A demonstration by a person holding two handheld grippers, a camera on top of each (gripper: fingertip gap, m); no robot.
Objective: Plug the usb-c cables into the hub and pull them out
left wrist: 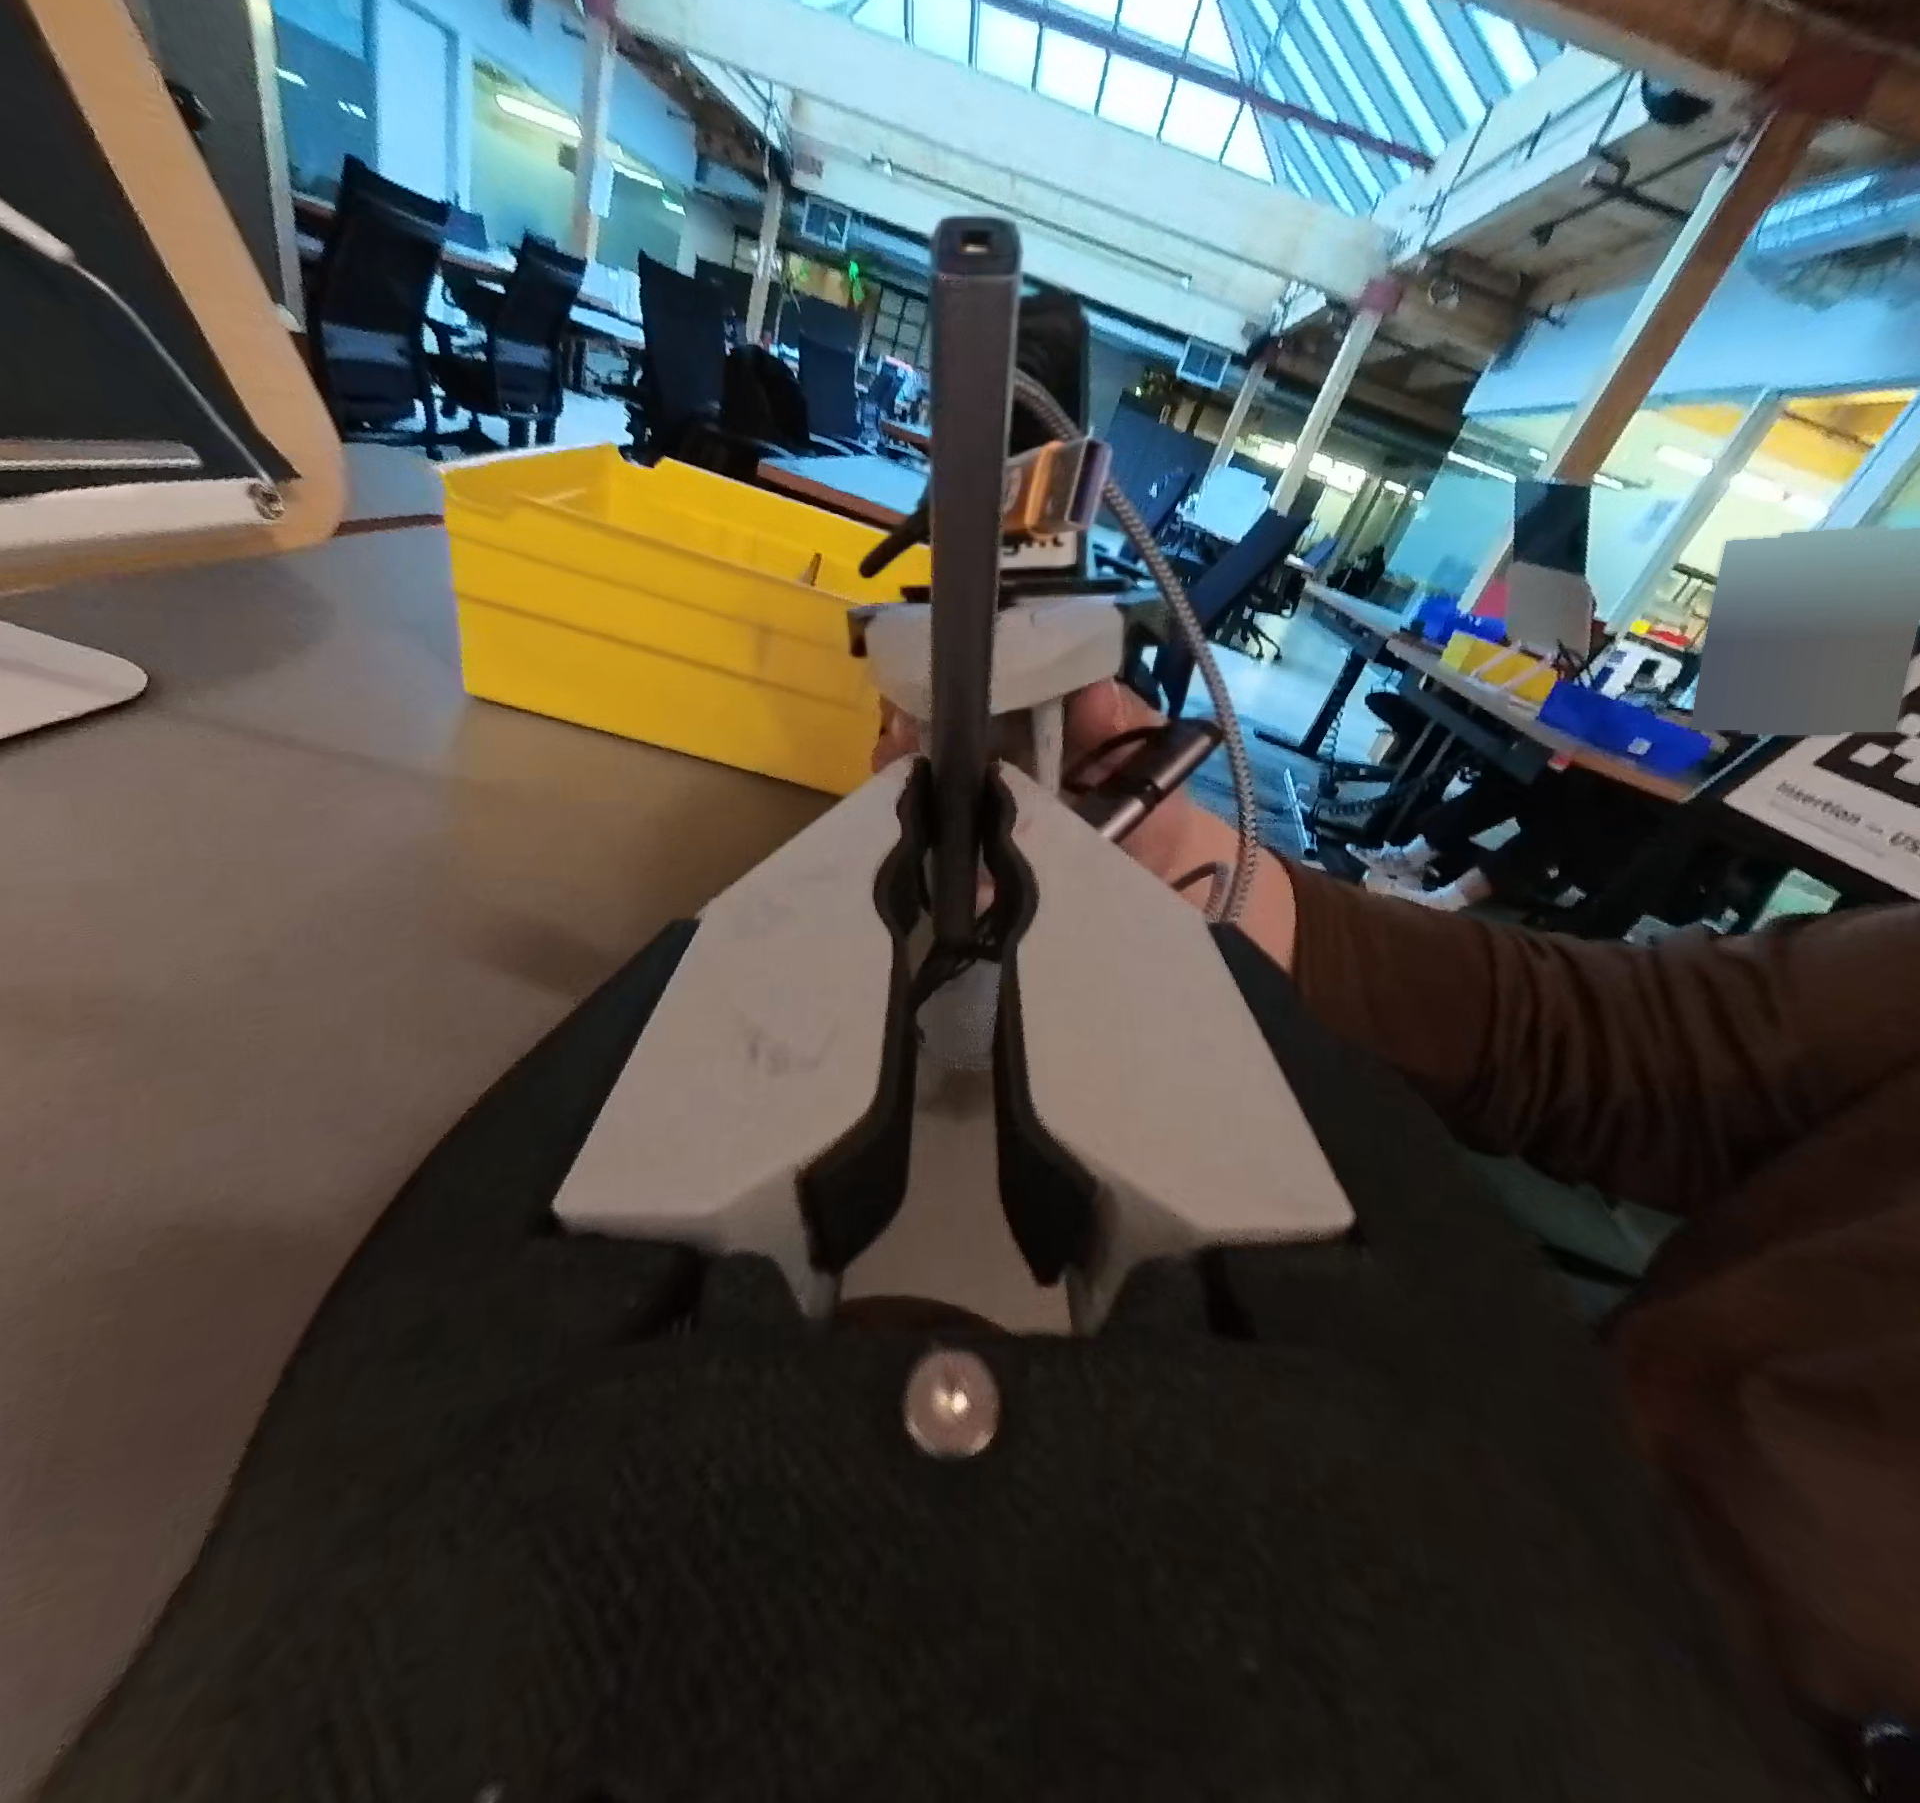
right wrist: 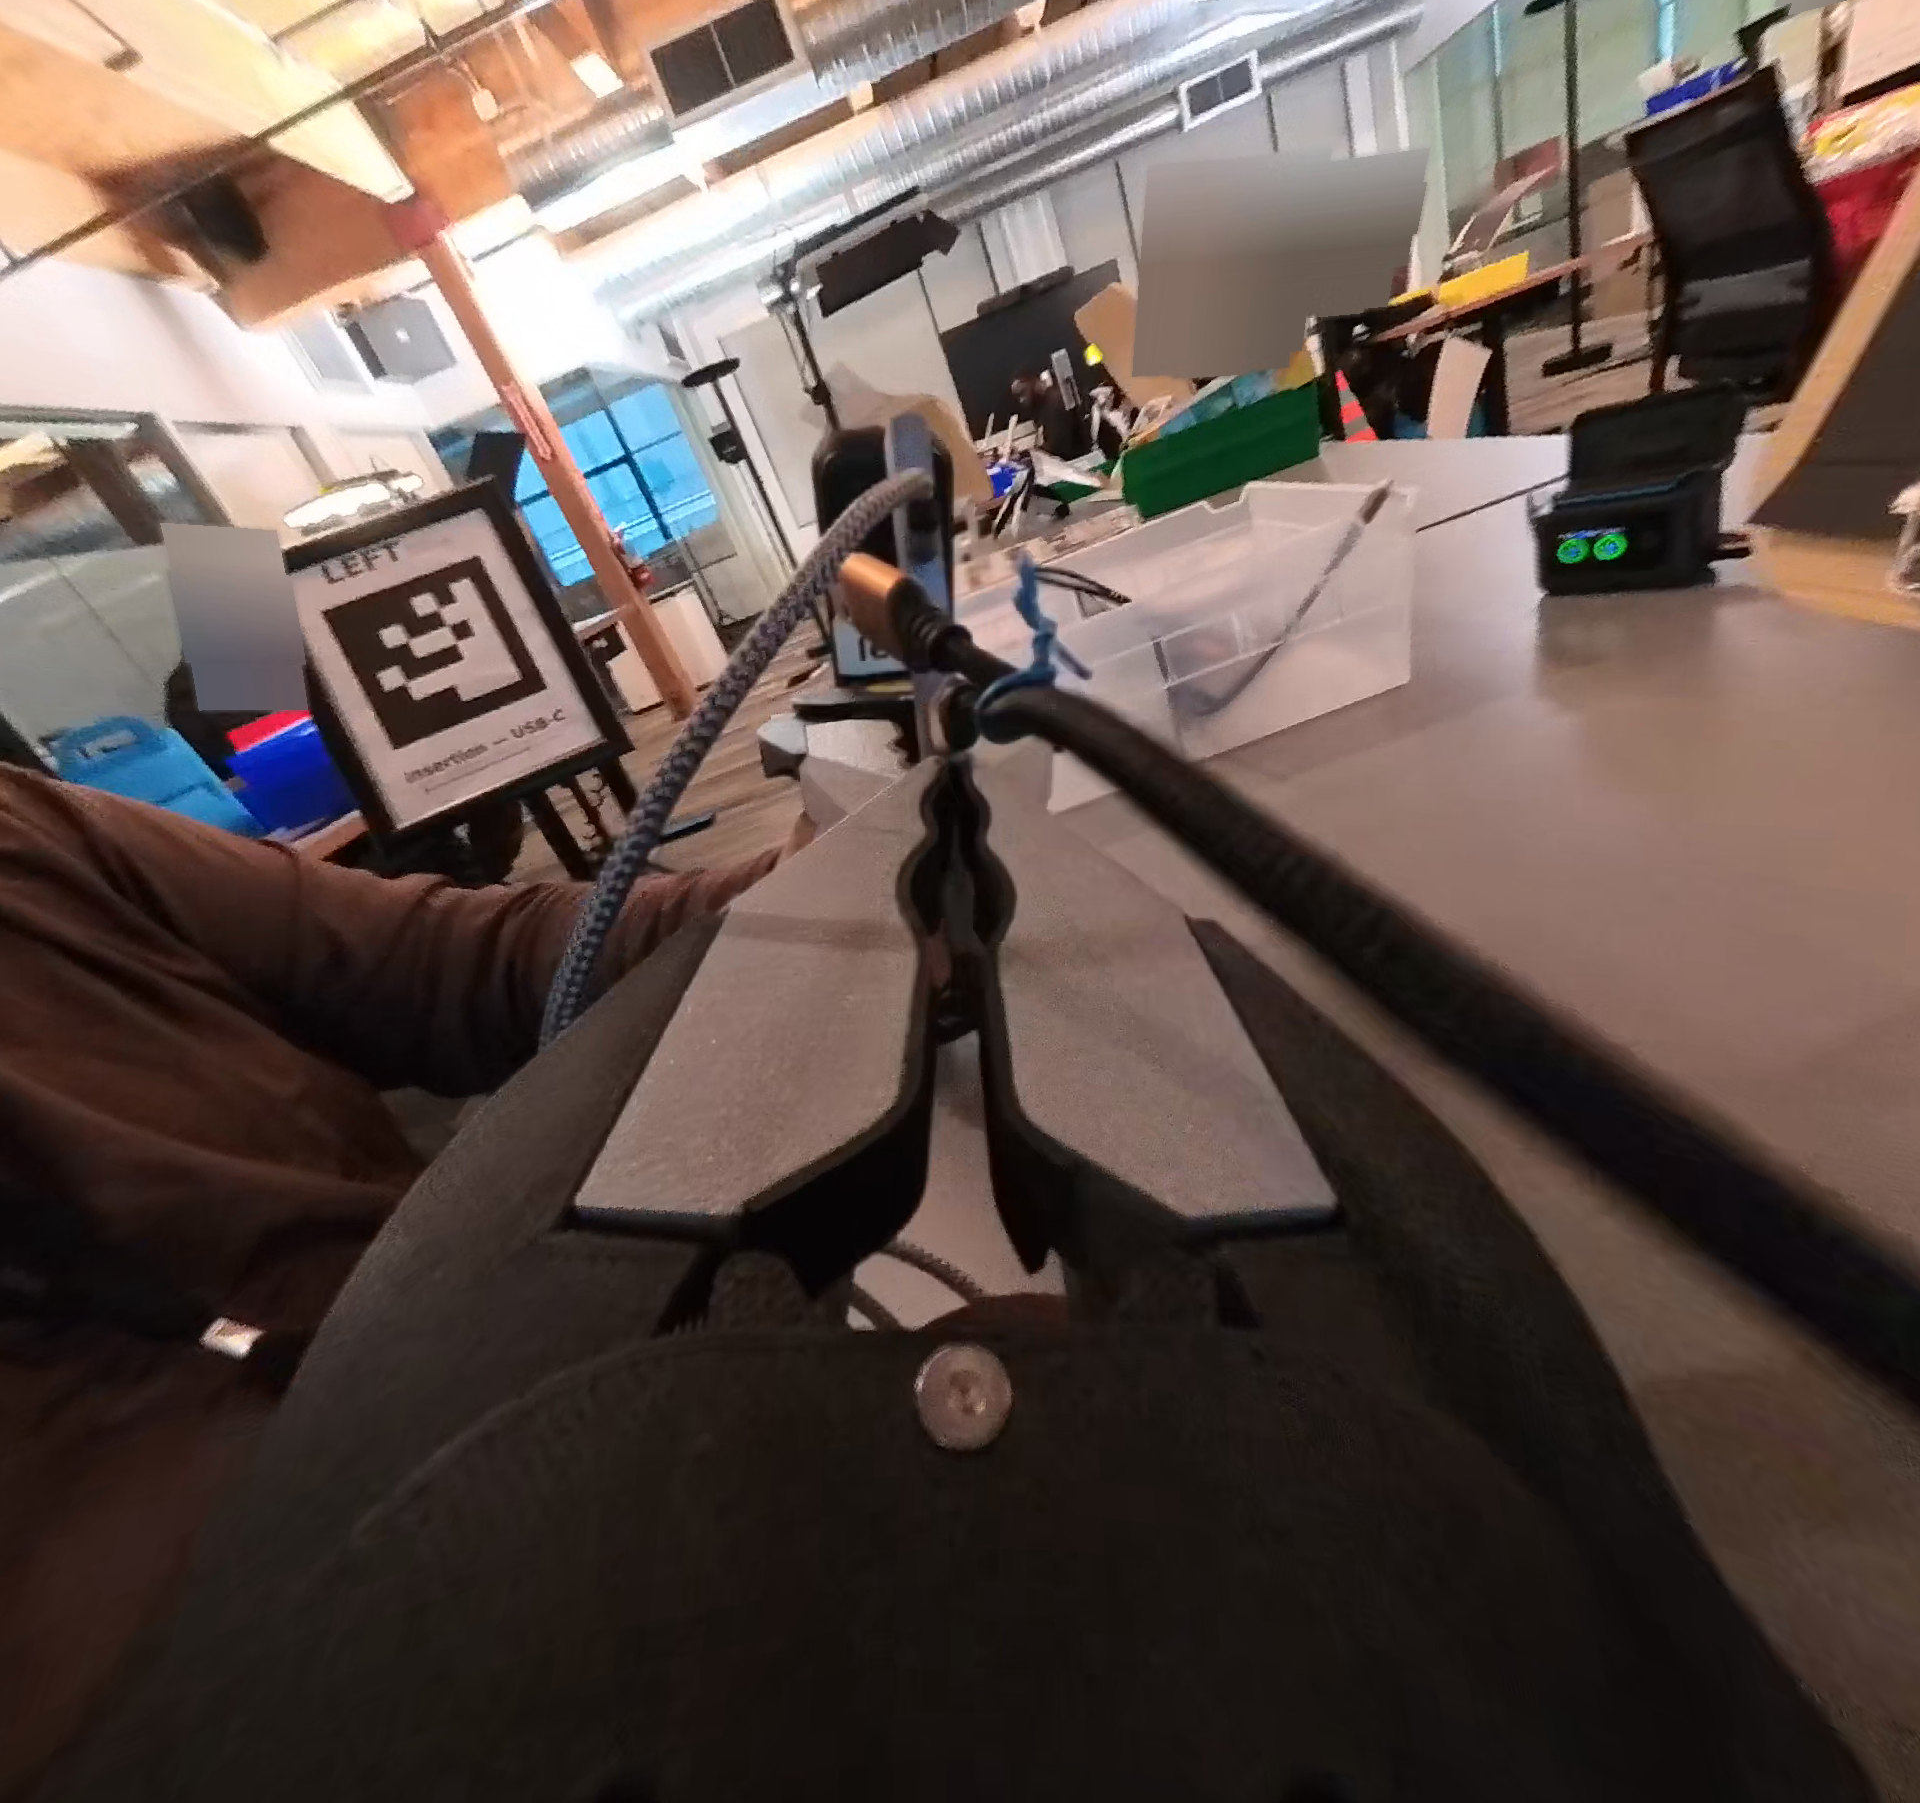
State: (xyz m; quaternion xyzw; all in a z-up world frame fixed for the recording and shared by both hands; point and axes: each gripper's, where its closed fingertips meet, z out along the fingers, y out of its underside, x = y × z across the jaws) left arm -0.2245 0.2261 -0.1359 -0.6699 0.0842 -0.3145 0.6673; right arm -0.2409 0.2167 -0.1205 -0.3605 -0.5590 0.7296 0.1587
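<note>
**Q:** Nearest your lens on the left, what are you gripping?

**A:** Your left gripper (left wrist: 954,818) is clenched on the hub (left wrist: 971,527), a slim grey bar standing upright, lifted clear of the tabletop (left wrist: 312,870), its top port facing away from you. Beyond it sits a yellow bin (left wrist: 644,600) toward the far edge of the tabletop.

**Q:** And on the right?

**A:** Your right gripper (right wrist: 951,766) is pinched shut on the black cable (right wrist: 1299,860) just behind its copper-coloured plug (right wrist: 873,590). That plug sits against the hub (right wrist: 920,527); whether it is fully seated, I cannot tell. A braided blue-grey cable (right wrist: 707,714) already runs into the hub just to its left.

**Q:** What could go wrong?

**A:** You hold the cable, not the plug body, so a pull may strain the cord or slip. Any sideways tilt between your hands could bind the plug. The heavy black cable trailing over the tabletop's near right edge may drag your aim, and the neighbouring braided cable could get knocked loose.
</note>
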